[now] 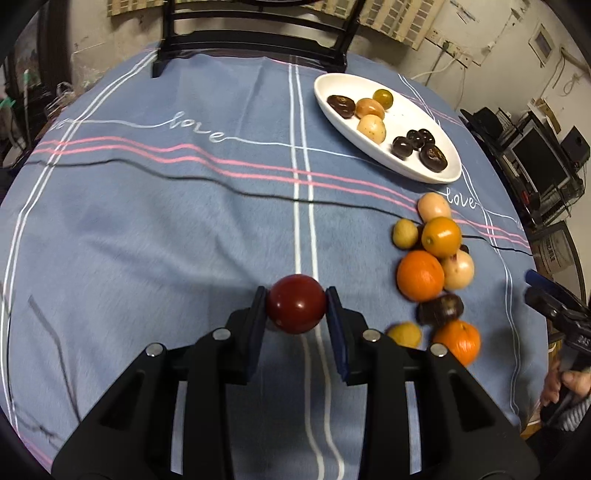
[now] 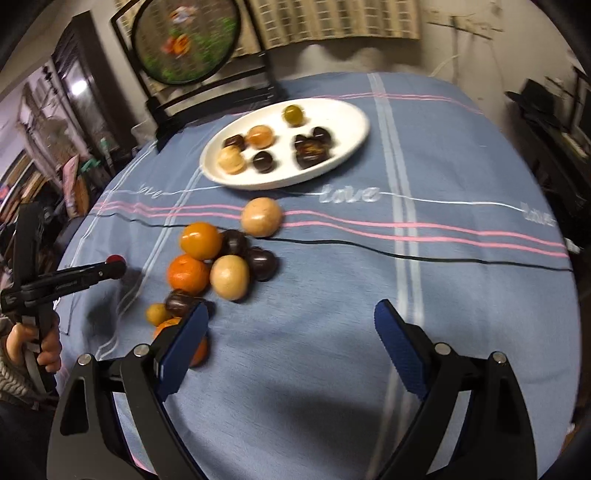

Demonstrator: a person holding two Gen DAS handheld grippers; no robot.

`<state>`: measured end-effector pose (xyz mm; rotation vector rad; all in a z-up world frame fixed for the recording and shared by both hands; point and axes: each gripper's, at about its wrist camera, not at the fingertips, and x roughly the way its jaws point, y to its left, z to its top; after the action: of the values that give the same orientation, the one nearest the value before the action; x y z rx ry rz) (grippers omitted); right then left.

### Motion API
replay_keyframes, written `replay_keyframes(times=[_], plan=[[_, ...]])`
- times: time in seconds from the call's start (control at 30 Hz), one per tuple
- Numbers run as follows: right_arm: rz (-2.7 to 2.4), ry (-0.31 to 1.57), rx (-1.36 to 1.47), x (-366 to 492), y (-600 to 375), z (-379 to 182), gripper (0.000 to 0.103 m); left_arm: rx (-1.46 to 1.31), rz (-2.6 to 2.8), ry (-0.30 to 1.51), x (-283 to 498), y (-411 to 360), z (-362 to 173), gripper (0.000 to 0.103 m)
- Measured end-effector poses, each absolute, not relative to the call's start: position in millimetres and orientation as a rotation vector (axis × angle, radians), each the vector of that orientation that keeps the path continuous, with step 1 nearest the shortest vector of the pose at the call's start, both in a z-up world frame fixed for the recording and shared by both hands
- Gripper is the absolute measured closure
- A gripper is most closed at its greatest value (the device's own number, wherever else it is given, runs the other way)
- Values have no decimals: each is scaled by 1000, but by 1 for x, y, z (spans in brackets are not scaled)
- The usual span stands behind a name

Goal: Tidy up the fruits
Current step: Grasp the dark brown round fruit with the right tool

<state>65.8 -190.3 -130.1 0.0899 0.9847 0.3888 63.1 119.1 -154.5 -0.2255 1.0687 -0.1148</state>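
My left gripper (image 1: 296,308) is shut on a dark red round fruit (image 1: 296,309) and holds it just above the blue cloth; it also shows at the left of the right wrist view (image 2: 115,265). A white oval plate (image 1: 424,110) at the far right holds several small dark, tan and green fruits. A loose pile of oranges (image 1: 420,275), tan fruits (image 1: 434,205) and dark fruits (image 1: 440,309) lies on the cloth right of my left gripper. My right gripper (image 2: 291,332) is open and empty, its left finger over the near end of the pile (image 2: 188,275).
The round table has a blue cloth (image 1: 184,221) with pink, white and black stripes. A black chair (image 1: 255,33) stands behind the far edge. Shelves and electronics (image 1: 535,155) stand to the right of the table.
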Motion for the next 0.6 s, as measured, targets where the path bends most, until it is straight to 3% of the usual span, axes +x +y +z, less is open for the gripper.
replay_keyframes(times=[0.6], plan=[[350, 1008, -76, 125, -165, -170, 12, -258, 51, 1084, -4, 160, -144, 71]])
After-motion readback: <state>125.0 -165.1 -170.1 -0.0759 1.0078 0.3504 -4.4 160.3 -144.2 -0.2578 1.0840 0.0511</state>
